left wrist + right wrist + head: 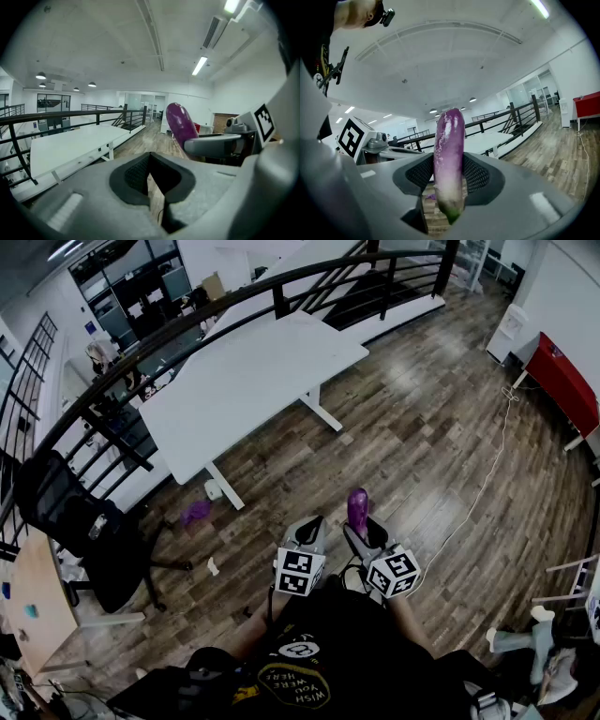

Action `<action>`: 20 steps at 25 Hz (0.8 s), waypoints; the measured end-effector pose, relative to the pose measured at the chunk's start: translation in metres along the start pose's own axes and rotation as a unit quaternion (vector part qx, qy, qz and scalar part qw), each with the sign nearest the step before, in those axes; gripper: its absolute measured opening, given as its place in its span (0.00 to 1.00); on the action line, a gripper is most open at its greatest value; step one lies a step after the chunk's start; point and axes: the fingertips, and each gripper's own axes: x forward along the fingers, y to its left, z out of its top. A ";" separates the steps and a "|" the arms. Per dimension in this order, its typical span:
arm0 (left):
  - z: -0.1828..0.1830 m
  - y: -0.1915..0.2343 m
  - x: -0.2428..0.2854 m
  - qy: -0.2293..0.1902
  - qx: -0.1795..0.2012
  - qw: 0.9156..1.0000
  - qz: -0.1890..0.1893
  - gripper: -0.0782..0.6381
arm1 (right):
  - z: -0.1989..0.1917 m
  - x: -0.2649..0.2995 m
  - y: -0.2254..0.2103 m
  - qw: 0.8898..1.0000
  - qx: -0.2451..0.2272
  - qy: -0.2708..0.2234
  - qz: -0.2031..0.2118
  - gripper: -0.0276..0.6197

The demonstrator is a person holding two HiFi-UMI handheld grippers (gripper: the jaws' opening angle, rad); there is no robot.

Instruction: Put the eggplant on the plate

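Head view: the eggplant [357, 506] is held upright in the right gripper [364, 529], with its long axis vertical. The left gripper [307, 532] is parked just beside it. No plate can be made out, only a small purple thing [195, 512] on the floor [422, 427] by the white worktop [244, 381].

Left gripper view: the fingers are closed together and nothing is held.

Right gripper view: the fingers are clamped on the eggplant's lower half, green end down, so the carry is probably best left to the right side.
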 end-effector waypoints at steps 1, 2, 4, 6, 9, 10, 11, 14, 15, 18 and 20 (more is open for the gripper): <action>0.000 0.000 0.001 0.003 0.000 1.000 0.000 0.12 | 0.001 0.001 -0.001 1.000 0.001 -0.001 0.002 0.35; 0.000 0.000 0.003 0.005 0.001 1.000 0.001 0.12 | 0.002 0.001 -0.001 1.000 0.002 -0.003 0.005 0.35; 0.000 0.000 0.006 0.007 0.000 1.000 0.001 0.12 | 0.003 0.002 -0.003 1.000 0.002 -0.007 0.008 0.35; 0.002 -0.001 0.011 0.005 0.000 1.000 0.002 0.12 | 0.005 0.001 -0.006 1.000 0.001 -0.009 0.011 0.35; 0.007 -0.006 0.018 -0.001 0.002 1.000 0.004 0.12 | 0.006 -0.001 -0.013 1.000 0.001 -0.012 0.015 0.35; 0.008 -0.008 0.021 0.000 0.004 1.000 0.005 0.12 | 0.006 -0.002 -0.017 1.000 0.000 -0.012 0.016 0.35; 0.009 -0.011 0.024 0.000 0.006 1.000 0.006 0.12 | 0.007 -0.002 -0.020 1.000 -0.001 -0.013 0.017 0.35; 0.013 -0.018 0.035 -0.004 0.008 1.000 0.012 0.12 | 0.012 -0.005 -0.031 0.999 0.003 -0.023 0.030 0.35; 0.013 -0.020 0.038 -0.003 0.008 1.000 0.015 0.12 | 0.014 -0.006 -0.035 0.999 0.009 -0.028 0.037 0.35; 0.012 -0.023 0.047 -0.003 0.002 1.000 0.027 0.12 | 0.016 -0.007 -0.046 0.998 0.021 -0.034 0.054 0.35; 0.012 -0.021 0.052 -0.005 -0.003 0.999 0.037 0.12 | 0.017 -0.004 -0.052 0.997 0.022 -0.031 0.061 0.35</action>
